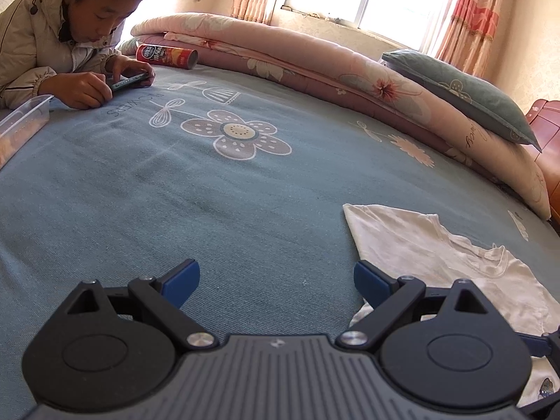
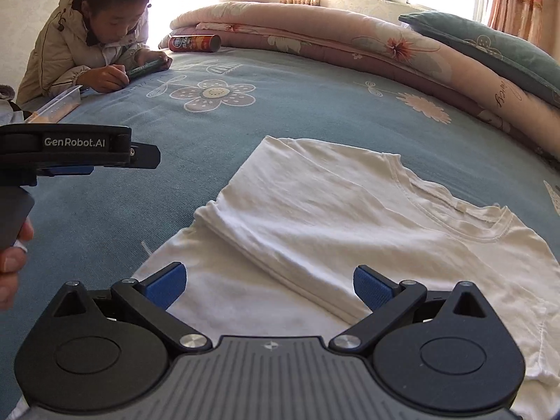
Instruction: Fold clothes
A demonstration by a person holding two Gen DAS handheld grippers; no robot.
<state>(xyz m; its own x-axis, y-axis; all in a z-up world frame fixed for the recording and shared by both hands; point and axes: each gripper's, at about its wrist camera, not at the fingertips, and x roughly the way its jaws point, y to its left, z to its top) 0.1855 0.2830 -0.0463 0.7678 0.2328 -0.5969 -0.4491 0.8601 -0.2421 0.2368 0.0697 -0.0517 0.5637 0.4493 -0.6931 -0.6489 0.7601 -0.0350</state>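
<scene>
Right wrist: white T-shirt (apparently half-folded) lies on blue bedsheet.

Soft matt white cotton T-shirt on coarse woven blue bedsheet.

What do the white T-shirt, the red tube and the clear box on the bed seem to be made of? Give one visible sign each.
White T-shirt: soft matte knit, probably cotton; it creases and has a ribbed neckline.
Red tube: likely cardboard with a glossy printed wrap; rigid, and its open end looks pale brown.
Clear box: translucent plastic; light passes through its stiff walls.
</scene>
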